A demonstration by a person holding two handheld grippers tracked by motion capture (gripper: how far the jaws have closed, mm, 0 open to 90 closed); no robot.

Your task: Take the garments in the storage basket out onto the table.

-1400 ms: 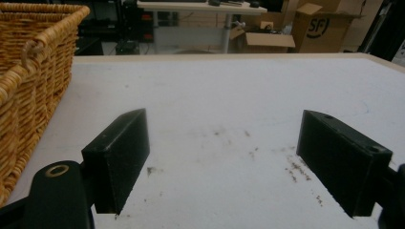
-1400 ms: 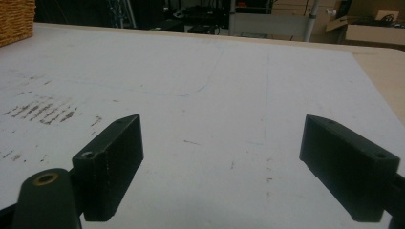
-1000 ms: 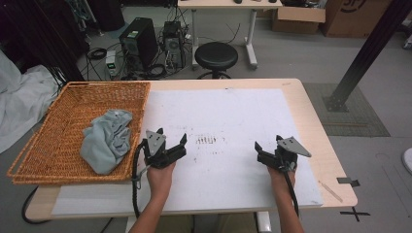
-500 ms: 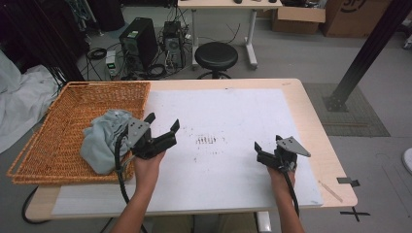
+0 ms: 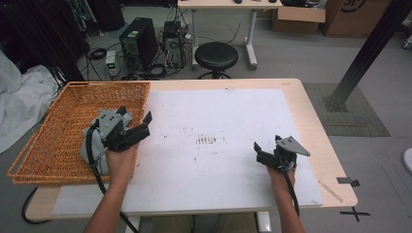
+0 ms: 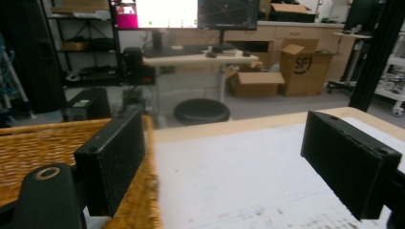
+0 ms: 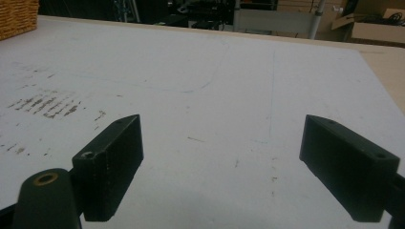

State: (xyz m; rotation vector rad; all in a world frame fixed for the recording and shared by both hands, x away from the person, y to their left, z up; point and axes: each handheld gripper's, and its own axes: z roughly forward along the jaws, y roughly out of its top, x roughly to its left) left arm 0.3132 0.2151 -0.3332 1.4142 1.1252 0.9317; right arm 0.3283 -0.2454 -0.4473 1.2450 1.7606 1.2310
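Observation:
A wicker basket [image 5: 104, 86] stands on the left of the table with a crumpled grey cloth [image 5: 89, 148] inside it. My left gripper [image 5: 135, 115] hovers over the basket's right edge, just above the cloth, jaws open and holding nothing. In the left gripper view, the left gripper [image 6: 224, 162] looks across the basket rim [image 6: 43, 143] and the white sheet [image 6: 239, 167]. My right gripper [image 5: 257, 152] rests low on the white sheet [image 5: 218, 116] near its right front, open and with nothing between its jaws. The right gripper [image 7: 222, 167] faces bare, smudged sheet in its own view.
A black stool [image 5: 216, 56] and computer towers [image 5: 141, 43] stand beyond the table's far edge. A black post [image 5: 369, 53] rises at the right. Dark tape [image 5: 347, 181] marks the table's right front corner. A corner of the basket [image 7: 16, 16] shows far left.
My left gripper has lifted off the white sheet and moved left, to above the basket's right edge and the grey cloth. The right gripper has stayed put.

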